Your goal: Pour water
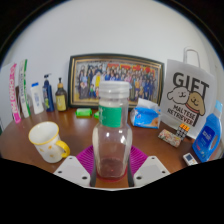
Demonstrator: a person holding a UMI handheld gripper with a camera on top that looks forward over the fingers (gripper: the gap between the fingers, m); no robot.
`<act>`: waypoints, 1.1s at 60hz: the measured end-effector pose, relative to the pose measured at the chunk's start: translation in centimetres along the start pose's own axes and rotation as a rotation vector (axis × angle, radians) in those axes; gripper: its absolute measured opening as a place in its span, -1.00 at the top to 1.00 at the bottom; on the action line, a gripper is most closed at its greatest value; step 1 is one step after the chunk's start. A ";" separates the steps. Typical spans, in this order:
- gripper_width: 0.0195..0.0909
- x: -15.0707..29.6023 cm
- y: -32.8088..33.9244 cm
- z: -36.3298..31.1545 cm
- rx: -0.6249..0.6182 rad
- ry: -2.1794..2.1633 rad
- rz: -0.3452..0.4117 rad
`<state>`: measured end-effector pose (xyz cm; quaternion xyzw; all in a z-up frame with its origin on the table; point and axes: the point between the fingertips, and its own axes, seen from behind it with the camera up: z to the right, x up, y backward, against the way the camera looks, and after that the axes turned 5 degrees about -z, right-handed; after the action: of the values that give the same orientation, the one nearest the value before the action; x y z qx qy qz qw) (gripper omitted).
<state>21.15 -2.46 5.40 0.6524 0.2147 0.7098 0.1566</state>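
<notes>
- Gripper: both fingers at the base of the view, their magenta pads flanking the lower body of a clear bottle. Cannot tell whether the pads press the glass or leave a gap.
- Bottle: upright, between the fingers, pale lid on, see-through body; no label readable.
- Mug: cream outside, yellow handle, on the wooden table left of the bottle, apart from it.
- Framed group photo leans at the wall behind the bottle; caption strip too small to read.
- White gift bag right of the frame: large "GIFT" printed, smaller lines beneath unreadable.
- Blue packet just in front of the bag.
- Row of tubes and small bottles stands far left by the wall; lettering illegible.
</notes>
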 end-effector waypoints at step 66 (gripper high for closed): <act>-0.85 -2.3 33.8 -8.9 -0.092 -0.097 -0.136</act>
<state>14.49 -33.49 20.15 0.6619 0.2180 0.6742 0.2446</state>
